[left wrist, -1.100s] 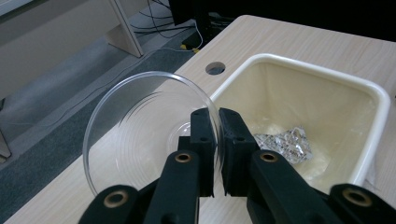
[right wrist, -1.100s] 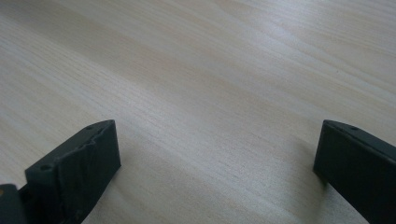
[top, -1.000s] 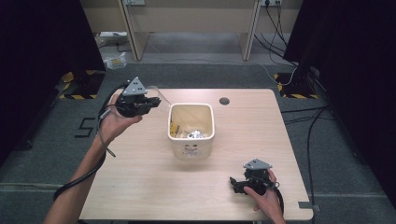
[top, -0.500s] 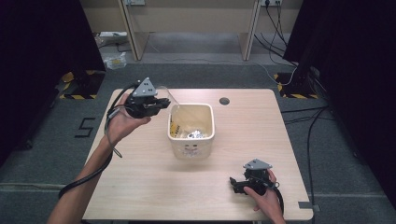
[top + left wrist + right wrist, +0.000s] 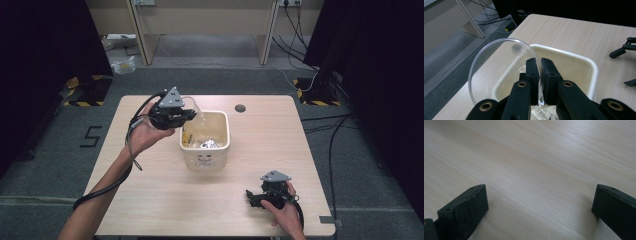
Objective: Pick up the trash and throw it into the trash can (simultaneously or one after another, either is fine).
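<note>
My left gripper [image 5: 536, 75] pinches the rim of a clear bowl [image 5: 499, 67], tilted over the cream bin [image 5: 205, 140]. My right gripper [image 5: 256, 197] rests wide open on the table [image 5: 280, 135]. The bin's label I cannot read.

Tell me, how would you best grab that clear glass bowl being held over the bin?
By its thin rim, probably, as the left gripper does now: one jaw inside the wall, one outside, pinching the edge of the clear bowl. The bowl is wide, round and smooth, too broad to span, so its edge is the one part the jaws can close on. It hangs tilted over the cream bin.
</note>
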Tool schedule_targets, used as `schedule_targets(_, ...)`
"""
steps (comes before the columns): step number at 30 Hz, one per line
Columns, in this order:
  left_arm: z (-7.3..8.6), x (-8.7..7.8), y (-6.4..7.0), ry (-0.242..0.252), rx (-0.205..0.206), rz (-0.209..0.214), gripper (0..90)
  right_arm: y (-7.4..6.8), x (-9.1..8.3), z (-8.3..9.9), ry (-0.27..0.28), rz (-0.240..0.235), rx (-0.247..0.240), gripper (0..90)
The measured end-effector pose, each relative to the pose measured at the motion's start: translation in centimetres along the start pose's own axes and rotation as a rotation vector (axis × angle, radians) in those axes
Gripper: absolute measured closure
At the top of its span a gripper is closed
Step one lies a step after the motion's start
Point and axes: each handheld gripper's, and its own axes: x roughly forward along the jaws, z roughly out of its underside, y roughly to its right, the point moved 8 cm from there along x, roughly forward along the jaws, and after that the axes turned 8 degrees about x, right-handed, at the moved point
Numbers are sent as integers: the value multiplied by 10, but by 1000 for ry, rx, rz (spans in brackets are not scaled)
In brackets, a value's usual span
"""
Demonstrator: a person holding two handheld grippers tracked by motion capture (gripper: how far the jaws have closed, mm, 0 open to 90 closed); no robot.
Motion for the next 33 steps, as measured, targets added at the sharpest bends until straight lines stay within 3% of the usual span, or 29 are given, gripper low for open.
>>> schedule_targets(18,-2,28,20,-27,22,53,842,0,0,0,1,0,-4,6)
schedule_targets(33,12,52,36,-82,20,106,835,0,0,0,3,0,-2,6)
